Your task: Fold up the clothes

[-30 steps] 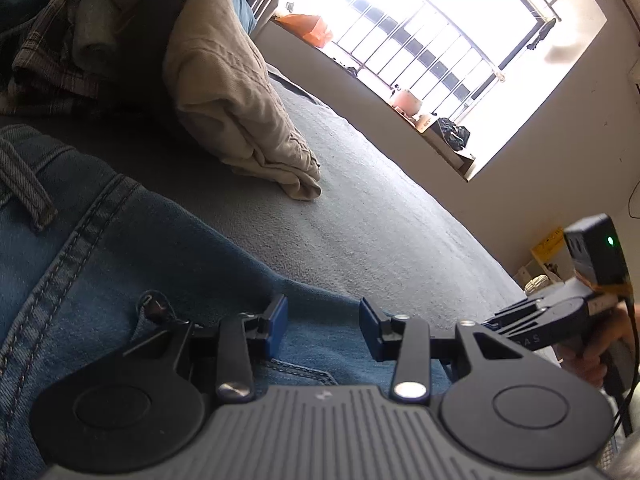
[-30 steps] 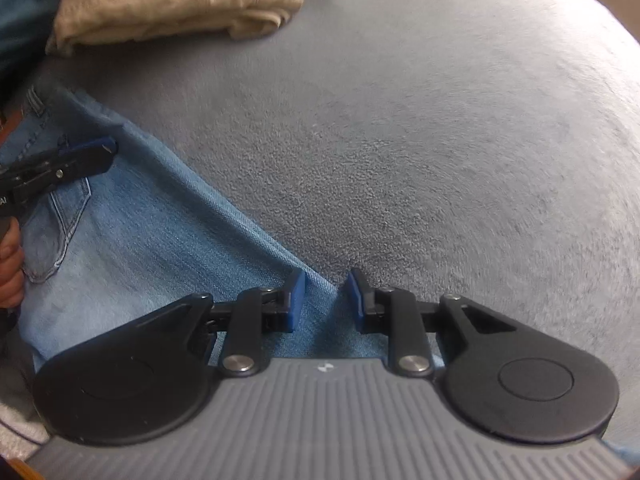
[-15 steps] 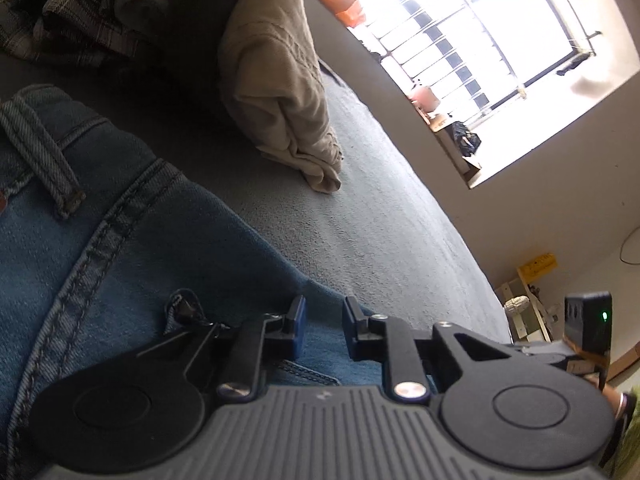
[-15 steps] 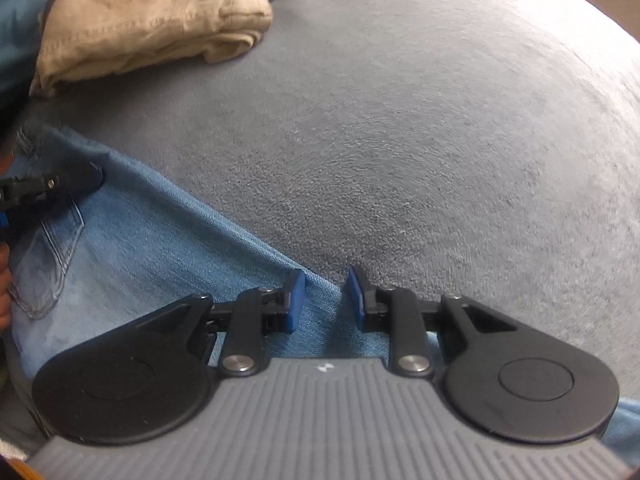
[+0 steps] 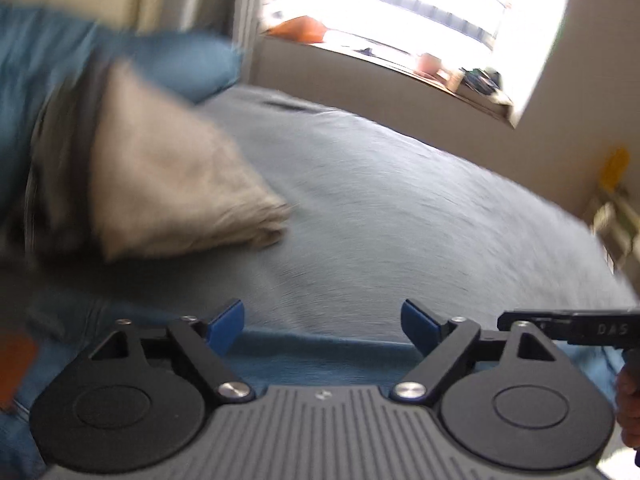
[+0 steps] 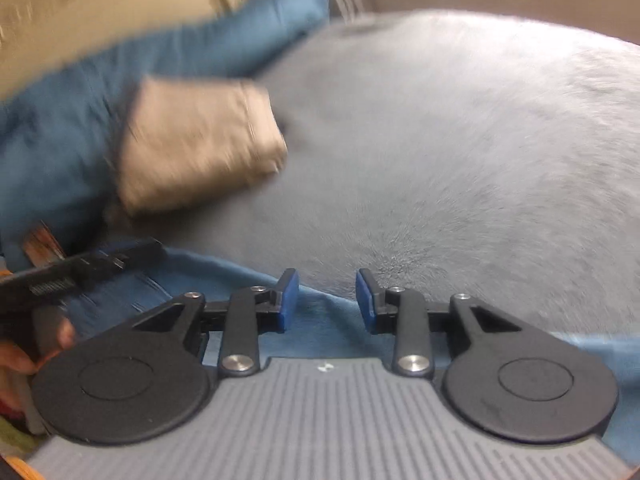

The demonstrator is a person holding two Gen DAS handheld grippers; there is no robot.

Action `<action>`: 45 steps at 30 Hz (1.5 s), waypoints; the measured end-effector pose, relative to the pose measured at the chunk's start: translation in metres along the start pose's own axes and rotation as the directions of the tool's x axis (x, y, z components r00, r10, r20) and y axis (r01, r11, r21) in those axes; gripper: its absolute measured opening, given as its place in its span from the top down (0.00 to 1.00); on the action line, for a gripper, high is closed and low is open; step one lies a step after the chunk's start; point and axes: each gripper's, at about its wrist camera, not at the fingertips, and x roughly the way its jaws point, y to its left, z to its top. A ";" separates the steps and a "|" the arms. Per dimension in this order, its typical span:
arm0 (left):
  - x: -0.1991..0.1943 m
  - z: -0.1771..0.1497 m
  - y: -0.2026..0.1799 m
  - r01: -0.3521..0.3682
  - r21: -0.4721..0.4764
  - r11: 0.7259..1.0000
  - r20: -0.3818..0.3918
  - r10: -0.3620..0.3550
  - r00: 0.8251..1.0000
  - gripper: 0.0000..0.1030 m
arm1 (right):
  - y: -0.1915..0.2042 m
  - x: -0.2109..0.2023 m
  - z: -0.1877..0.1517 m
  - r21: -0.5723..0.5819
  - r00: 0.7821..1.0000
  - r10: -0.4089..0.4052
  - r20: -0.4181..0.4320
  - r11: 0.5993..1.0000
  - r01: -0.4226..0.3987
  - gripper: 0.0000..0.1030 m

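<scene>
Two hand-held grippers, each seen from its own wrist camera; both views are blurred. The left gripper (image 5: 323,322) has its jaws spread wide and opening, with nothing pinched between the blue pads (image 5: 226,320); the folded edge of the blue jeans (image 5: 320,356) lies just below and behind the fingertips. The right gripper (image 6: 326,300) is partly open and opening, its pads apart and clear of the denim, whose edge (image 6: 328,320) runs beneath the gap. In the left view the right gripper shows at the far right edge (image 5: 576,326); in the right view the left gripper sits at the lower left (image 6: 80,270), with a hand (image 6: 36,344) on it. Ahead of both grippers stretches the grey bedcover (image 5: 400,208). Ahead and to the left lies a folded beige garment (image 6: 200,140), with a blue pillow (image 6: 224,36) beyond it. A bright window (image 5: 400,12) stands farthest off.
</scene>
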 end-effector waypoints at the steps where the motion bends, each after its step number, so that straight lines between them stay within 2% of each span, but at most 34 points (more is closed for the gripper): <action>1: -0.004 0.005 -0.018 -0.007 0.046 0.999 -0.001 0.007 1.000 0.14 | -0.003 -0.014 -0.007 0.016 0.999 0.003 0.032 1.000 -0.003 0.65; 3: -0.013 0.010 -0.045 -0.039 0.083 0.996 -0.001 0.039 0.999 0.13 | -0.013 -0.037 -0.020 0.048 0.997 -0.015 0.080 0.999 0.011 0.60; 8: -0.028 0.002 -0.081 -0.165 -0.070 0.984 -0.115 0.156 0.981 0.12 | -0.057 -0.068 -0.050 0.221 0.985 -0.116 0.130 0.972 0.085 0.58; 11: -0.037 -0.020 -0.086 -0.257 -0.106 0.961 -0.186 0.235 0.954 0.13 | -0.084 -0.075 -0.065 0.368 0.980 -0.156 0.120 0.924 0.102 0.57; 13: -0.055 -0.034 -0.082 -0.314 -0.095 0.945 -0.190 0.293 0.937 0.13 | -0.100 -0.074 -0.071 0.451 0.982 -0.143 0.124 0.890 0.073 0.57; 16: -0.094 -0.045 -0.086 -0.398 -0.042 0.917 -0.172 0.385 0.907 0.13 | -0.118 -0.069 -0.080 0.539 0.988 -0.111 0.106 0.842 0.037 0.55; 19: -0.140 -0.043 -0.094 -0.414 0.006 0.910 -0.092 0.412 0.906 0.13 | -0.125 -0.063 -0.086 0.606 0.992 -0.078 0.102 0.796 0.000 0.55; 21: -0.172 -0.041 -0.097 -0.410 0.031 0.912 -0.033 0.411 0.911 0.13 | -0.124 -0.065 -0.088 0.626 0.992 -0.061 0.112 0.779 -0.023 0.55; 24: -0.218 -0.041 -0.090 -0.428 -0.017 0.904 0.049 0.428 0.902 0.13 | -0.113 -0.074 -0.086 0.621 0.991 -0.064 0.120 0.783 -0.025 0.54; 27: -0.250 -0.043 -0.084 -0.446 -0.033 0.894 0.040 0.447 0.893 0.13 | -0.098 -0.075 -0.082 0.605 0.991 -0.057 0.122 0.796 -0.028 0.53; 28: -0.259 -0.042 -0.083 -0.445 -0.034 0.895 0.041 0.446 0.894 0.13 | -0.094 -0.074 -0.080 0.598 0.992 -0.042 0.122 0.800 -0.039 0.53; 31: -0.289 -0.035 -0.083 -0.414 -0.098 0.905 0.109 0.423 0.900 0.10 | -0.080 -0.076 -0.073 0.570 0.990 0.012 0.141 0.817 -0.091 0.53; 33: -0.286 -0.035 -0.090 -0.373 -0.125 0.919 0.115 0.387 0.915 0.09 | -0.076 -0.082 -0.070 0.574 0.985 0.026 0.171 0.810 -0.121 0.53; 34: -0.280 -0.035 -0.099 -0.346 -0.117 0.931 0.106 0.358 0.928 0.09 | -0.075 -0.086 -0.070 0.579 0.983 0.022 0.184 0.805 -0.127 0.53; 38: -0.228 -0.034 -0.133 -0.241 0.041 0.970 0.049 0.239 0.970 0.10 | -0.080 -0.097 -0.075 0.609 0.975 -0.013 0.220 0.783 -0.127 0.53; 41: -0.202 -0.028 -0.145 -0.216 0.038 0.976 0.068 0.213 0.975 0.10 | -0.086 -0.102 -0.076 0.625 0.968 -0.026 0.250 0.767 -0.141 0.53; 45: -0.148 -0.024 -0.156 -0.164 0.057 0.985 -0.020 0.165 0.986 0.09 | -0.097 -0.100 -0.076 0.650 0.962 -0.047 0.270 0.746 -0.146 0.50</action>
